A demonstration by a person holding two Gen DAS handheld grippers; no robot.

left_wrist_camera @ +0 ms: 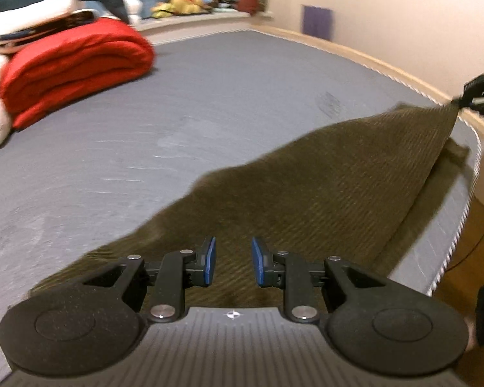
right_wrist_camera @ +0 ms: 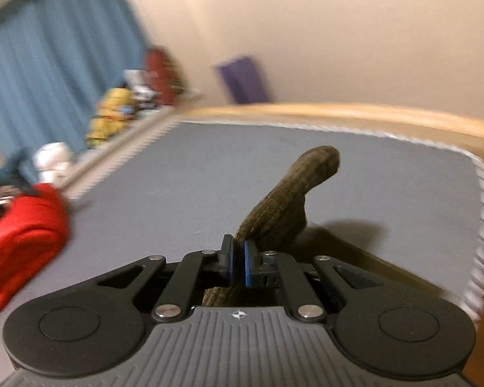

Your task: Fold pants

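**Visitor:** What is the biggest thing in front of us?

**Onlooker:** One bed, a bare grey mattress with a pale wooden frame, filling most of the room. It serves as the folding surface, which I take to be why its middle is left free.

**Visitor:** And the pants?

**Onlooker:** One pair of olive corduroy pants, spread along the near edge of the mattress. One end is pulled up off the bed toward the far corner, so the cloth stretches into a rising slope. That lift looks like the start of carrying one end over the other.

**Visitor:** Anything else on the bed?

**Onlooker:** One folded red blanket pushed to the far side, with white bedding and a blue plush shark stacked behind it. A row of soft toys sits on the ledge beyond; too blurred to count.

**Visitor:** Who holds the cloth?

**Onlooker:** Two grippers. The right gripper is clamped tight on a bunched fold of corduroy, which sticks up past its pads. The left gripper hangs just above the low end of the pants, its blue pads parted a little with nothing pinched between them.
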